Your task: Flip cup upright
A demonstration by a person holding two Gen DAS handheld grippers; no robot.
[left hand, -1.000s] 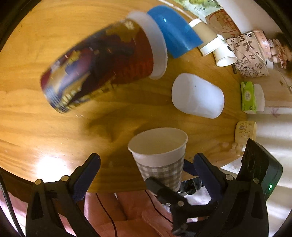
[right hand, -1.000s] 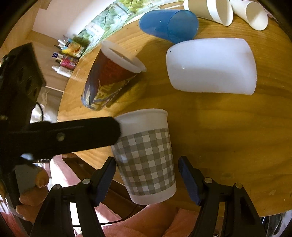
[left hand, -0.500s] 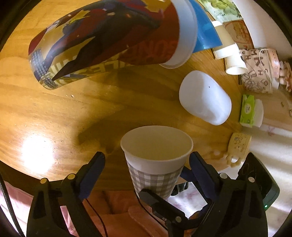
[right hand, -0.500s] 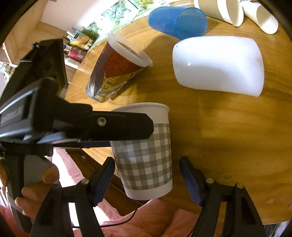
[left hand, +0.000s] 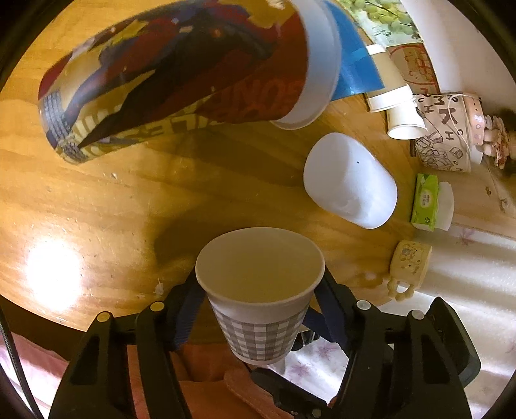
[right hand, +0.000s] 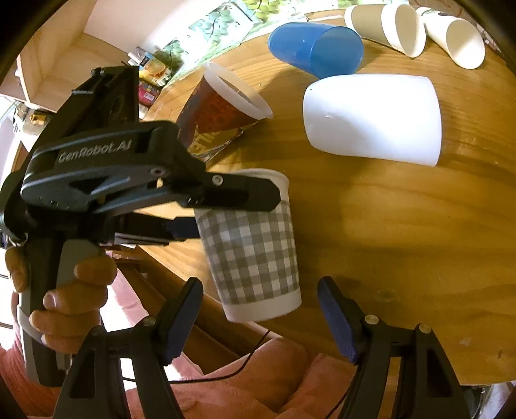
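Note:
A grey-checked paper cup [left hand: 261, 309] stands mouth up, held over the near edge of the round wooden table [left hand: 96, 199]. My left gripper [left hand: 258, 309] is shut on its sides just below the rim. In the right wrist view the same cup [right hand: 254, 251] hangs in the left gripper's black fingers [right hand: 238, 193]. My right gripper [right hand: 258, 319] is open, its blue pads on either side of the cup's base without touching it.
Several cups lie on their sides on the table: a colourful printed cup [left hand: 180, 83], a blue cup [right hand: 316, 48], a white cup [right hand: 374, 116] and two paper cups [right hand: 396, 25]. A tissue pack [left hand: 425, 201] and a yellow mug [left hand: 408, 267] lie on the floor beyond.
My left gripper has moved in around the checked cup and closed on it. My right gripper has stayed open around the cup's base.

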